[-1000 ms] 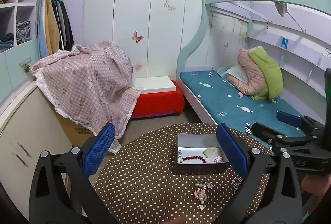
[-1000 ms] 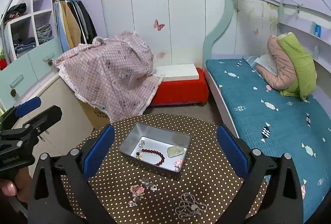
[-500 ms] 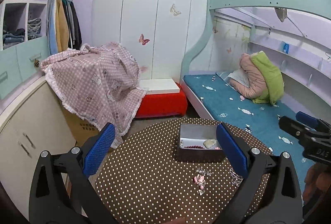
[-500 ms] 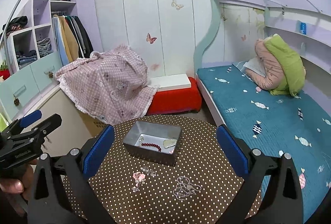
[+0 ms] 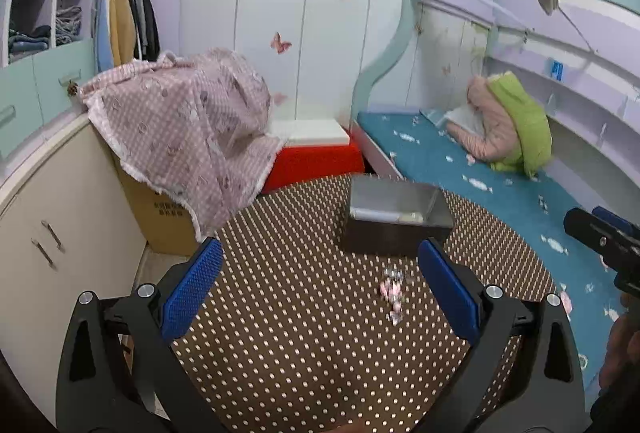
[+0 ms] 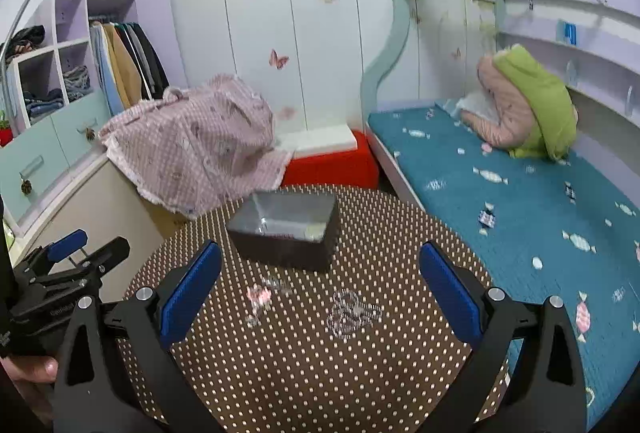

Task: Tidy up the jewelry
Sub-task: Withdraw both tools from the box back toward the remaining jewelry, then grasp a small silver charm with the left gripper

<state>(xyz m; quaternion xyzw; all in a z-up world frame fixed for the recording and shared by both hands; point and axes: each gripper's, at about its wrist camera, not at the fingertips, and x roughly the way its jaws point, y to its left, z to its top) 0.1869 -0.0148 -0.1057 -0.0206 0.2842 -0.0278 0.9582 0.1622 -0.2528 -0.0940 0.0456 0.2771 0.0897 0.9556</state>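
A grey metal tin (image 5: 396,219) (image 6: 286,227) stands on a round brown polka-dot table (image 5: 280,313) (image 6: 304,353); little of its contents shows from this low angle. A pink-and-silver jewelry piece (image 5: 393,293) (image 6: 260,295) lies on the cloth in front of the tin. A silver chain (image 6: 352,311) lies to its right. My left gripper (image 5: 318,289) is open and empty above the table's near side. My right gripper (image 6: 320,291) is open and empty, also back from the jewelry. Each gripper shows at the edge of the other's view.
A bed with a teal cover (image 6: 520,201) runs along the right. A red-and-white box (image 5: 316,153) and a cardboard box under a pink checked cloth (image 5: 188,129) stand behind the table. Cabinets (image 5: 48,225) line the left wall.
Both grippers have pulled back and lower from the tin, so I see its side rather than its inside. Both stay open. The jewelry has not moved.
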